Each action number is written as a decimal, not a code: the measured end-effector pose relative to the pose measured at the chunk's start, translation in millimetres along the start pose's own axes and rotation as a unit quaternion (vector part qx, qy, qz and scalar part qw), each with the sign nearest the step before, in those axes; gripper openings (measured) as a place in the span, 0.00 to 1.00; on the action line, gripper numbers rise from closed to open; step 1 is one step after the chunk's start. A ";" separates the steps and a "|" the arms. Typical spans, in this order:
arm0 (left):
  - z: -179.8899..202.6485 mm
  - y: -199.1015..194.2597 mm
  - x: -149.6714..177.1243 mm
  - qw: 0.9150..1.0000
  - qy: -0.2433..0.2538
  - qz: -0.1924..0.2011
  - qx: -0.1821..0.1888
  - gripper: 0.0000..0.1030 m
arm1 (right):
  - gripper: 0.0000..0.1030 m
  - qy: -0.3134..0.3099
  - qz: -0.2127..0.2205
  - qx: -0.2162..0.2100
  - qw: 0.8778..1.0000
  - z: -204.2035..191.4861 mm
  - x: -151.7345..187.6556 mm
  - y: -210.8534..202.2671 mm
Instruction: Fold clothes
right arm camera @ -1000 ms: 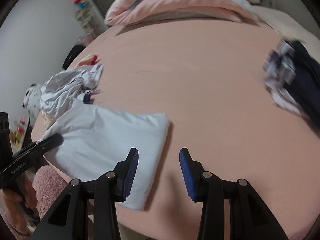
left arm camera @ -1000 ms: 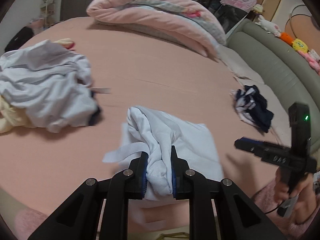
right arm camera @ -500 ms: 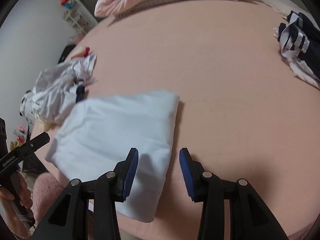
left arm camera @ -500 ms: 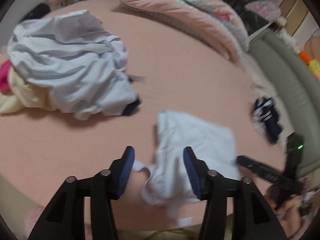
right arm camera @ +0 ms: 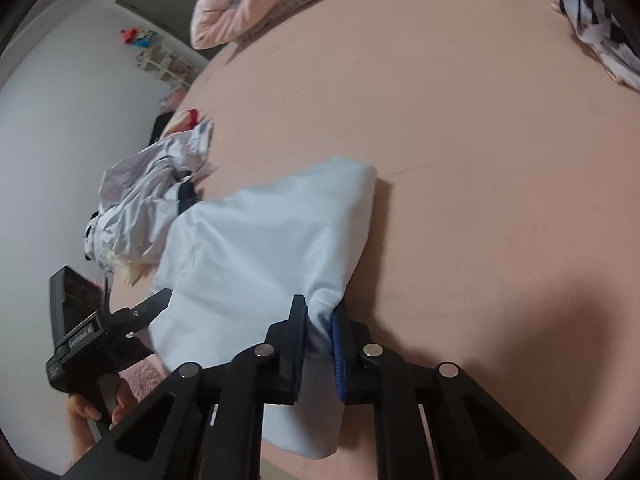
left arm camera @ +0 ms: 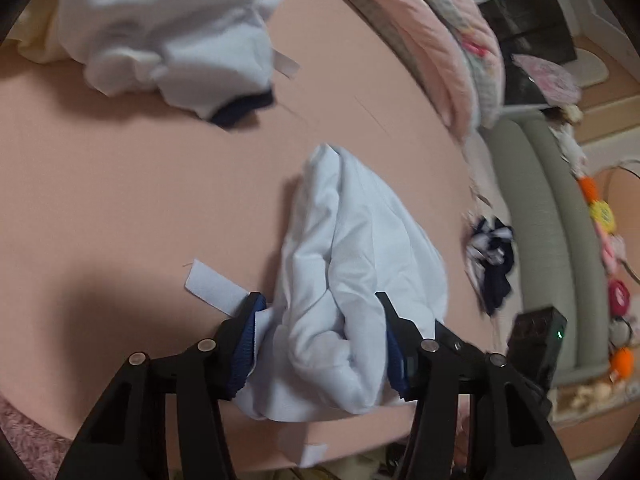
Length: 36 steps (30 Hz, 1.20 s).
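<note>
We see our right claw (right arm camera: pixel 319 322) pinched down on the near right corner of the pale blue garment (right arm camera: pixel 264 240); its jaws have just been closing, and the cloth is bunched tight between the black pad and the blue one. Ahead of that claw the garment lies folded on the pink bed (right arm camera: pixel 480 140), its far edge a neat fold, while its near edge droops past the bed rim and is cut off behind our own fingers. To the claw's left our left claw (right arm camera: pixel 160 304) reaches the same cloth, a hand (right arm camera: pixel 92 408) below it gripping the handle; its tips are hidden under the fabric there. From the left wrist view, that left claw (left arm camera: pixel 320 320) stands about half wide, having just been closing a little, with a rumpled bundle of the garment (left arm camera: pixel 352 248) between the jaws. The cloth touches the left pad, but we cannot tell whether the pads press it. A loose strip (left arm camera: pixel 214 286) juts out left of the claw. Far ahead and left sits a pile (left arm camera: pixel 168 28) of unfolded clothes, blurred; to the right a dark striped item (left arm camera: pixel 490 258), also blurred.
</note>
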<state>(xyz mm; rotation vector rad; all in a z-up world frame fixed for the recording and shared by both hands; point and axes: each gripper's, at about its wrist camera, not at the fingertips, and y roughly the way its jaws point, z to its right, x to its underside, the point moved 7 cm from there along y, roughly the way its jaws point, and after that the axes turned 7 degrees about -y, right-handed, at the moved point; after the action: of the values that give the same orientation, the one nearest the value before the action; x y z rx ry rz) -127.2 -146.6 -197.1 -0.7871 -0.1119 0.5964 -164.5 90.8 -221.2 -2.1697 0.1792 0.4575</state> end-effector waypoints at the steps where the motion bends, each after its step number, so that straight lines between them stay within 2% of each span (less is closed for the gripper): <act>1: 0.2 -0.3 2.7 1.000 -0.003 -0.005 0.007 0.49 | 0.09 0.005 0.003 -0.008 1.000 -1.7 -0.7 -1.7; 4: -5.0 -3.4 -0.7 1.000 -0.012 -0.006 -0.001 0.51 | 0.13 0.018 0.006 -0.020 1.000 -2.6 -2.7 -3.4; 5: -6.3 -7.3 -3.9 1.000 -0.011 0.003 -0.012 0.51 | 0.19 0.018 -0.006 -0.009 1.000 2.0 -1.4 3.2; 6: -7.3 -11.8 -7.2 1.000 -0.009 0.015 -0.023 0.51 | 0.32 0.016 -0.021 0.003 1.000 6.4 0.7 11.2; 8: -4.2 -15.0 -7.8 0.999 0.020 0.021 -0.046 0.50 | 0.38 0.012 -0.018 -0.011 1.000 6.8 2.9 17.4; 9: -2.0 -9.2 -6.2 0.998 0.028 0.013 -0.046 0.48 | 0.46 0.012 -0.014 -0.019 1.000 4.8 3.1 17.1; 10: 1.1 -4.2 -2.3 0.999 0.028 0.003 -0.035 0.37 | 0.47 0.006 -0.013 -0.022 1.000 0.8 3.1 18.7; 11: 4.2 -3.8 -0.5 0.999 0.029 0.002 -0.032 0.36 | 0.43 -0.008 -0.016 -0.018 1.000 -4.3 2.8 21.4; 13: 9.9 -5.3 1.5 0.999 0.033 0.007 -0.032 0.32 | 0.15 -0.035 -0.021 -0.002 0.999 -13.7 1.3 25.9; 15: 15.6 -6.9 3.4 0.999 0.038 0.011 -0.032 0.30 | 0.11 -0.037 -0.007 -0.002 0.999 -16.6 -1.3 18.9; 20: 37.9 -1.1 20.2 0.999 0.039 -0.008 0.001 0.29 | 0.10 -0.050 0.051 0.007 0.997 -20.5 -6.2 -26.7; 24: 77.6 22.0 50.5 0.996 0.083 -0.033 0.018 0.29 | 0.10 -0.092 0.076 0.060 0.991 -15.1 -6.8 -70.1; 29: 127.5 52.6 76.9 0.984 0.158 -0.066 0.049 0.28 | 0.10 -0.077 0.111 0.102 0.986 32.3 -7.0 -120.2; 31: 134.6 63.2 82.6 0.981 0.181 -0.070 0.030 0.28 | 0.12 -0.054 0.094 0.113 0.988 58.5 -0.6 -120.8; 33: 130.6 70.5 87.1 0.978 0.198 -0.071 -0.005 0.28 | 0.13 -0.038 0.063 0.121 0.990 81.6 12.1 -112.3; 35: 117.0 72.2 88.3 0.979 0.190 -0.071 -0.030 0.33 | 0.15 -0.029 0.028 0.131 0.991 97.7 27.0 -98.1; 36: 109.1 71.3 88.2 0.981 0.173 -0.076 -0.031 0.45 | 0.21 -0.026 0.021 0.130 0.991 100.7 30.9 -93.6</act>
<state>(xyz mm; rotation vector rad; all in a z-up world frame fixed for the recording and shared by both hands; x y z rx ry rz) -120.9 9.7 -180.0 -0.9231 0.1295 0.3066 -134.9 228.5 -217.6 -1.8995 0.2437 0.4858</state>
